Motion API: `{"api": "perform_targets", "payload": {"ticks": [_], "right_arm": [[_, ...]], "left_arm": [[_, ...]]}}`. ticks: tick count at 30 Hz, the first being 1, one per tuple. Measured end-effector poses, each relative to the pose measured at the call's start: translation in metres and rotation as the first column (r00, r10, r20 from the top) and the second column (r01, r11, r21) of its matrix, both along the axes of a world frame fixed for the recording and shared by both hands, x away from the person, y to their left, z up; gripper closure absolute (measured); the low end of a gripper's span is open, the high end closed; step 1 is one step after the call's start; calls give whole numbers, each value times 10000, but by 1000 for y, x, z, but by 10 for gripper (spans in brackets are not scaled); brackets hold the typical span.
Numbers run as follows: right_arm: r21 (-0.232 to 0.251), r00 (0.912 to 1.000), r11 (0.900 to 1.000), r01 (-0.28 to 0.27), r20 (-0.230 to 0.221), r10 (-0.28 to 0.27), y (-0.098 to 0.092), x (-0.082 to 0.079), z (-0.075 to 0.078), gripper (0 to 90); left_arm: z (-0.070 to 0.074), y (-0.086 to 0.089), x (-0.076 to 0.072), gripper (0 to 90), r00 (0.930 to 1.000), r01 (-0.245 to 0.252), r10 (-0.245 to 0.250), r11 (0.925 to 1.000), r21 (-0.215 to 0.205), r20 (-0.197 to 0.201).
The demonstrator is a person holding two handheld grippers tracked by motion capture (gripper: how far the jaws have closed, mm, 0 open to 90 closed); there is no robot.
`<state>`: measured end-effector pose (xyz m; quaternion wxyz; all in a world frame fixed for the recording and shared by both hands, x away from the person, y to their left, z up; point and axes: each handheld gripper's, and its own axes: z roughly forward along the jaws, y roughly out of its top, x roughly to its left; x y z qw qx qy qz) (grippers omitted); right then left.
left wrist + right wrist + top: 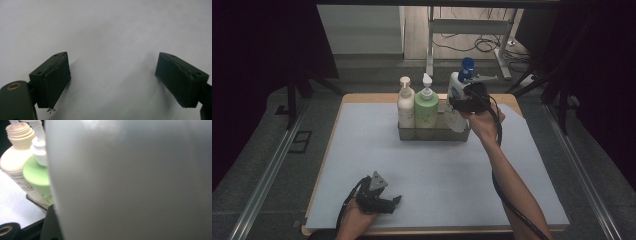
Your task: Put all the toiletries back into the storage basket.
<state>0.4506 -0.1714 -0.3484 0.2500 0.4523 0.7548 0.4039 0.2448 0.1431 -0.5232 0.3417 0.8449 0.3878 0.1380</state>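
Cream pump bottle [405, 104], green pump bottle [426, 106], pale mat [412, 170]

The person's forearms are bare, with no sleeves. Each black two-jaw gripper [396, 200] trails a black cable; the left one carries a grey three-cornered plate and a brass-ringed screw hole.

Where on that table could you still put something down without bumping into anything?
The wide stretch of the grey mat between the tray at the back and the left claw near the front edge is bare, as are the strips left and right of the tray. It is crowded in the tray, where the right claw grips the blue-capped bottle beside the green bottle and cream bottle.
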Motion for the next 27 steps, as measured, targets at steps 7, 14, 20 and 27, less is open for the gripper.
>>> {"api": "perform_targets", "payload": {"ticks": [7,14,20,27], "right_arm": [[-59,9999,9999,128,6,-128,3,10,2,405],[-135,9998,9997,214,38,-214,8,19,-1,405],[-202,9997,9995,242,-48,-243,11,23,-10,405],[-137,9995,9996,254,-182,-256,9,24,-22,405]], "left_arm": [[0,0,0,122,10000,-10,10,10000,-15,-2],[0,0,0,122,10000,-8,8,10000,-2,-11],[0,0,0,123,10000,-9,9,10000,-12,-19],[0,0,0,123,10000,-11,11,10000,-12,-11]]}}
